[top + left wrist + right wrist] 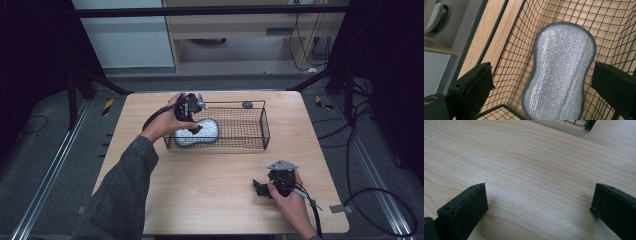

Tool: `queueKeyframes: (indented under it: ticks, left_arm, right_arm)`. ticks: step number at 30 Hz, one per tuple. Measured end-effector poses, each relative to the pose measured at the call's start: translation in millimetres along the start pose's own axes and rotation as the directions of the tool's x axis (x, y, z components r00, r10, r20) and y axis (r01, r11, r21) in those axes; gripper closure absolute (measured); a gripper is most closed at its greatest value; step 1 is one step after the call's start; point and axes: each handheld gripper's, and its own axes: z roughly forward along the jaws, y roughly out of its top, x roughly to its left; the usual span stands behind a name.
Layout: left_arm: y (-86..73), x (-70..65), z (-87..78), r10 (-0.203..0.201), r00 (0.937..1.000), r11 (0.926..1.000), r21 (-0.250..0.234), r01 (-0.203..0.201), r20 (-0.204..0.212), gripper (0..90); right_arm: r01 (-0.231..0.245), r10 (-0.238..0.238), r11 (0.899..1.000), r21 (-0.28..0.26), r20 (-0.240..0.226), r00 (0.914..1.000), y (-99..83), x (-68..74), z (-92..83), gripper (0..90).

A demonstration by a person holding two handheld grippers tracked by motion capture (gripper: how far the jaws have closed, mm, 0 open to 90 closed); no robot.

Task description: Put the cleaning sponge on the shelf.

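A silvery, peanut-shaped scrub pad (562, 72) with a grey rim lies flat in the wire basket's (264, 125) nine-o'clock end.

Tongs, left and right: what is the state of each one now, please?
Left tongs: open, holding nothing, above the silver sponge lying in the wire basket.
Right tongs: open, holding nothing, over the bare wooden table.

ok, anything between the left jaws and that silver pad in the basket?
Nothing visible. The left gripper is open above the silver, grey-edged, peanut-shaped scrubbing pad, which lies inside the black wire basket. One jaw sits at the basket's side wall, so the mesh could catch it going down.
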Motion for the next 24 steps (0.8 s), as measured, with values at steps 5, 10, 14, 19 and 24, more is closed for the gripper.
queueKeyframes:
  ticks: [5,10,14,19,24]
  left_arm:
    - [0.2,-3.9,-7.8,0.004,1.0000,1.0000,-0.006,-0.004,-0.007,3.4]
    - [-0.8,-11.6,-19.8,-0.014,0.9999,0.9993,-0.035,0.013,-0.006,3.6]
    - [-2.6,-17.5,-28.8,-0.043,0.9991,0.9974,-0.057,0.043,-0.002,3.6]
    - [-3.5,-26.6,-40.0,-0.083,0.9966,0.9931,-0.084,0.082,-0.006,3.7]
    - [-6.1,-37.8,-46.5,-0.138,0.9904,0.9844,-0.111,0.136,-0.008,3.6]
  right_arm:
    - [0.000,0.000,1.000,0.000,0.000,1.0000,0.0,0.0,0.0,0.6]
    - [-0.005,0.005,1.000,0.002,-0.001,1.0000,0.0,0.3,-0.1,0.6]
    - [-0.005,0.005,1.000,0.002,-0.001,1.0000,-0.1,0.3,-0.1,0.6]
    - [-0.004,0.004,1.000,0.001,0.000,1.0000,0.0,0.2,0.0,0.6]
    - [-0.006,0.006,1.000,0.001,-0.001,1.0000,0.0,0.3,-0.1,0.6]
